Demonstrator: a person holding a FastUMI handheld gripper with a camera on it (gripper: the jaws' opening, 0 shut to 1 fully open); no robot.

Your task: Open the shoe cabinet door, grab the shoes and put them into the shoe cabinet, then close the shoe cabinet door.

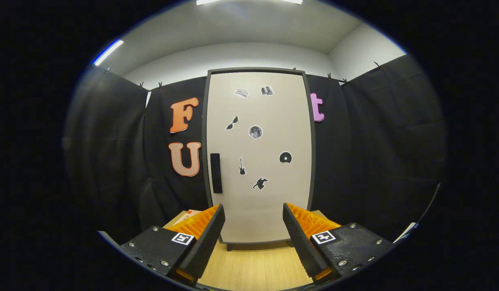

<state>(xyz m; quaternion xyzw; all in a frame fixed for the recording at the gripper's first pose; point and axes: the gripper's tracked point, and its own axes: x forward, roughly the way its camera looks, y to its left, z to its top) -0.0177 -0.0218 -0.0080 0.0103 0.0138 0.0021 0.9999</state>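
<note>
A tall shoe cabinet [257,157] stands straight ahead, beyond my fingers, on a wooden floor [255,266]. Its pale door is shut, framed in dark grey and dotted with small stickers. A black vertical handle [216,173] sits on the door's left side, about halfway up. My gripper [253,220] is open, with nothing between its fingers, and is held some way short of the cabinet, aimed at the lower part of the door.
Black cloth walls close in the booth on both sides and behind the cabinet. A pale flat object with a reddish patch [187,215] lies on the floor left of the cabinet, partly hidden by my left finger.
</note>
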